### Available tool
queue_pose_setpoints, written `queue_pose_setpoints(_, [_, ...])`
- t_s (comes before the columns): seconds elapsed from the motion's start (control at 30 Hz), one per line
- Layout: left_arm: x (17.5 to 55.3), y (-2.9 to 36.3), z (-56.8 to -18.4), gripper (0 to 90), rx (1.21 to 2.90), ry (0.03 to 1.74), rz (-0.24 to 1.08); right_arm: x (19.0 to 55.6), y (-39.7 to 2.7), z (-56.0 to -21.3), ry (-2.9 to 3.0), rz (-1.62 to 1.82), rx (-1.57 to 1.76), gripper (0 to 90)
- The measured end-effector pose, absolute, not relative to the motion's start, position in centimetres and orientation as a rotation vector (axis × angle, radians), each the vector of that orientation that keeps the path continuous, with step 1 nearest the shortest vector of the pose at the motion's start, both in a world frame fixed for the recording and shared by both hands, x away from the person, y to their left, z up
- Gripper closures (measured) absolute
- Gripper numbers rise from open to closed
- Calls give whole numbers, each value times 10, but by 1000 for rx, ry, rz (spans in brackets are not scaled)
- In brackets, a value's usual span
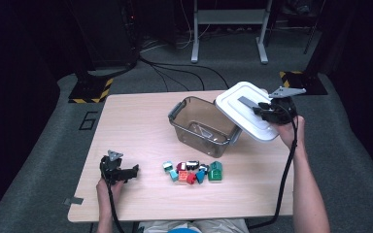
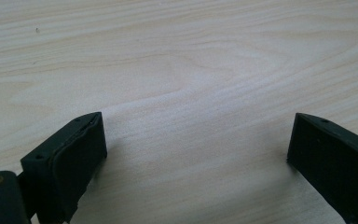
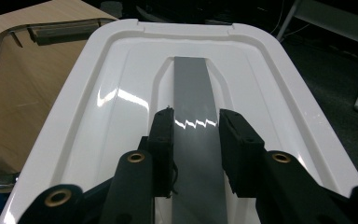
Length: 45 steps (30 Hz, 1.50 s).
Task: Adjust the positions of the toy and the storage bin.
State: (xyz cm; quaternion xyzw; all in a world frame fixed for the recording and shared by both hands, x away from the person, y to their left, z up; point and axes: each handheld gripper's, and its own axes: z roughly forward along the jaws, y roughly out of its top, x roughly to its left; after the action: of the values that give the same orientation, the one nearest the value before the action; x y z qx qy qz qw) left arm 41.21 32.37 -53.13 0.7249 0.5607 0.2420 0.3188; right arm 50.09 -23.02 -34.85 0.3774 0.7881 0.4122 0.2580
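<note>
table (image 1: 141, 121) bright | surroundings dark | glare on lid (image 3: 112, 98) | soft focus

Both grippers are black, each with a grey three-cornered plate on top and a black cable. The left gripper (image 1: 119, 171) sits at 8 o'clock, the right gripper (image 1: 271, 112) at 2 o'clock. Brass screw holes (image 3: 135, 157) mark the arms behind the fingers (image 3: 162, 140).

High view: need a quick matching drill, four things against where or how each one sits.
Things:
1. lid
2. bin
3. toy pile
4. left gripper

States:
A. open, resting on bare table, nothing between the jaws
B. clear, uncovered, mid-table
C. white, lifted by its grey handle in the right gripper
D. small coloured pieces clustered in front of the bin

Pairs: 1-C, 2-B, 3-D, 4-A
</note>
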Motion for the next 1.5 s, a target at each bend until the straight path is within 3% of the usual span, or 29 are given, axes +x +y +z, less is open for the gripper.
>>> queue_pose_setpoints(1.5, [412,324,-531,42,1906,1475,636,514,-251,-392,1905,927,1320,668])
